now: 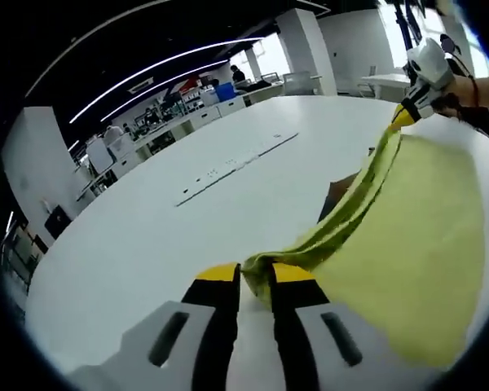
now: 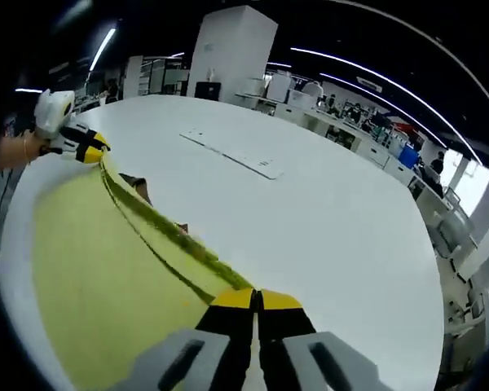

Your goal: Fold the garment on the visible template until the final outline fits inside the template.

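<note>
A yellow-green garment (image 1: 407,236) hangs stretched over the white table (image 1: 147,236), its top edge pulled taut between the two grippers. In the left gripper view my left gripper (image 1: 255,273) is shut on one end of that edge. My right gripper (image 1: 407,114), held by a hand, pinches the other end at the upper right. In the right gripper view my right gripper (image 2: 257,300) is shut on the garment (image 2: 106,261), and the left gripper (image 2: 90,148) grips it at the far left. A small brown patch (image 2: 138,189) shows beside the taut edge; I cannot tell what it is.
A long thin pale strip (image 1: 236,167) lies across the middle of the table, also seen as the strip (image 2: 228,155). The table's (image 2: 350,236) rounded edge runs around the views. Beyond it stand work benches (image 1: 187,122), a white pillar (image 2: 228,49) and people far off.
</note>
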A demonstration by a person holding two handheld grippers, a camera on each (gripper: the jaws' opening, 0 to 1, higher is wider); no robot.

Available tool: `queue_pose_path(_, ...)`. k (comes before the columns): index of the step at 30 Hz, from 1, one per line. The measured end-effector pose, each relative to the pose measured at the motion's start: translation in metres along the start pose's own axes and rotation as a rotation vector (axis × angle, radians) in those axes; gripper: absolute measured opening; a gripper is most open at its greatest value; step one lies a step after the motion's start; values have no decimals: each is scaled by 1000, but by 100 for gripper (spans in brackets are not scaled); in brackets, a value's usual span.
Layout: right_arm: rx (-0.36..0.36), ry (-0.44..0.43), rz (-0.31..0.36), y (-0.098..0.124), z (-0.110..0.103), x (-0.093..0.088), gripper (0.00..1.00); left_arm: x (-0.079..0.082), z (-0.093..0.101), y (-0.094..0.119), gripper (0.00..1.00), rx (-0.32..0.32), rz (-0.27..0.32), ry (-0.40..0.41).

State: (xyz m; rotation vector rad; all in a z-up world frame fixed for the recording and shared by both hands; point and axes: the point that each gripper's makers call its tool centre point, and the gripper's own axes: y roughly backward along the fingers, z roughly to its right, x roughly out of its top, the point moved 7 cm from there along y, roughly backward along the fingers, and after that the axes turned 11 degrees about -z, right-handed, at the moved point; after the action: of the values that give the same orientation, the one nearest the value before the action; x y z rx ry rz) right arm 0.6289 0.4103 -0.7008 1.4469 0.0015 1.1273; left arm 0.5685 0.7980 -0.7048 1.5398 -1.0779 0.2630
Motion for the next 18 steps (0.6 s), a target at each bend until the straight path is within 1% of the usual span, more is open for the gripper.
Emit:
queue_pose_path(1, -11, -12, 3, 0, 3, 1, 1, 0, -2, -1, 12, 11, -1, 18)
queue_pose_path(3, -24, -33, 7, 2, 7, 2, 10, -1, -7, -2, 11, 34, -5, 64)
queue_pose_path(4, -26, -35, 8, 2, 8, 2, 17, -2, -10, -2, 12, 46, -13, 77)
queue_pose_path(6, -23, -51, 16, 4, 8, 2, 30, -2, -12, 0, 20, 58, -17, 97)
queue_pose_path(7, -10, -69, 16, 4, 7, 1, 33, -3, -10, 2, 23, 47, -14, 149)
queue_pose_path(9, 18, -95, 12, 6, 5, -2, 36, -6, -13, 4, 28, 44, -23, 204)
queue_pose_path(11, 37, -117, 16, 9, 3, -2, 36, -7, -12, 8, 28, 34, -22, 257)
queue_pose_path(13, 52, -98, 17, 14, -2, -2, 38, -7, -11, 12, 28, 22, -11, 242)
queue_pose_path(14, 63, -82, 4, 15, -5, -4, 40, -7, -8, 14, 30, -4, -4, 220)
queue_pose_path(15, 80, -58, -26, 16, -9, -7, 43, -7, -5, 15, 32, -27, -13, 193)
queue_pose_path(16, 80, -53, -27, 16, -10, -8, 44, -9, -2, 17, 34, -34, -21, 150)
queue_pose_path(17, 83, -27, -37, 15, -13, -10, 45, -10, -1, 17, 36, -39, -28, 127)
queue_pose_path(18, 79, -19, -44, 14, -13, -11, 44, -12, 2, 16, 36, -46, -37, 104)
